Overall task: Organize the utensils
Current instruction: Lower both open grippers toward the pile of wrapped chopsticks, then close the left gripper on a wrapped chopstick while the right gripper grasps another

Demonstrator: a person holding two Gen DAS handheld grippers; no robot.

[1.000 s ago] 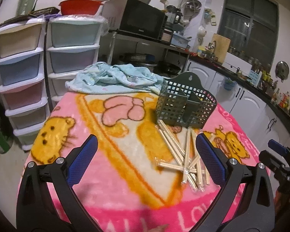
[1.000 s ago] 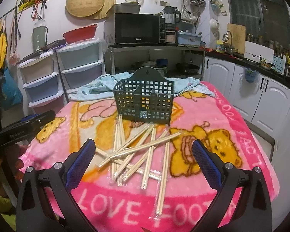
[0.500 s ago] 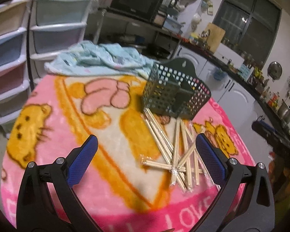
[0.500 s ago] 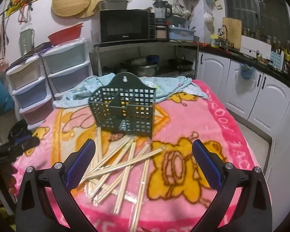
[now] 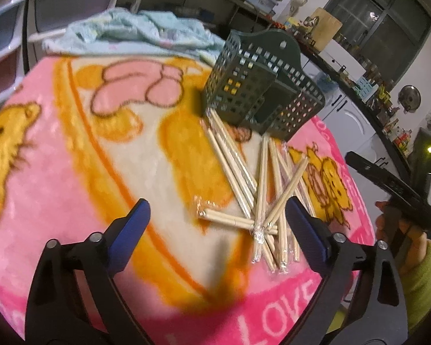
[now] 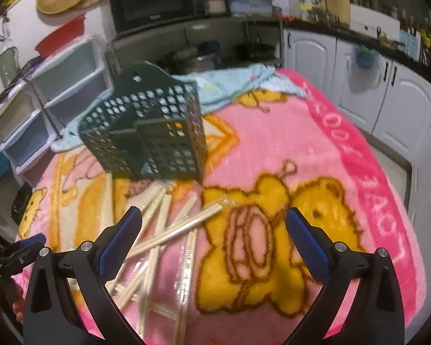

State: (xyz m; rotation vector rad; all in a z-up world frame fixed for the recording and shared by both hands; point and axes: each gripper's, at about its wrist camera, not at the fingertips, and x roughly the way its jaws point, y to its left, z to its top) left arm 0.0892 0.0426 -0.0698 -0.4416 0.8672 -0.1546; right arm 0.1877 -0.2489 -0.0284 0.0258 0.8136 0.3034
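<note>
A dark green perforated utensil basket (image 5: 261, 86) stands upright on the pink blanket (image 5: 71, 172); it also shows in the right wrist view (image 6: 149, 132). Several wrapped wooden chopsticks (image 5: 261, 195) lie crossed in a loose pile in front of the basket, and show in the right wrist view (image 6: 169, 230) too. My left gripper (image 5: 215, 238) is open and empty, hovering over the near end of the pile. My right gripper (image 6: 212, 241) is open and empty, above the blanket just right of the pile. The right gripper shows at the right edge of the left wrist view (image 5: 388, 181).
A crumpled light blue cloth (image 5: 129, 34) lies behind the basket. Plastic drawer towers (image 6: 43, 97) stand to the left of the table. A microwave (image 6: 155, 3) sits on a shelf behind. White cabinets (image 6: 373, 97) line the right side.
Both grippers have moved forward and lower toward the chopsticks and basket. The right gripper has shifted right, so the basket sits further left in its view. Both stay open.
</note>
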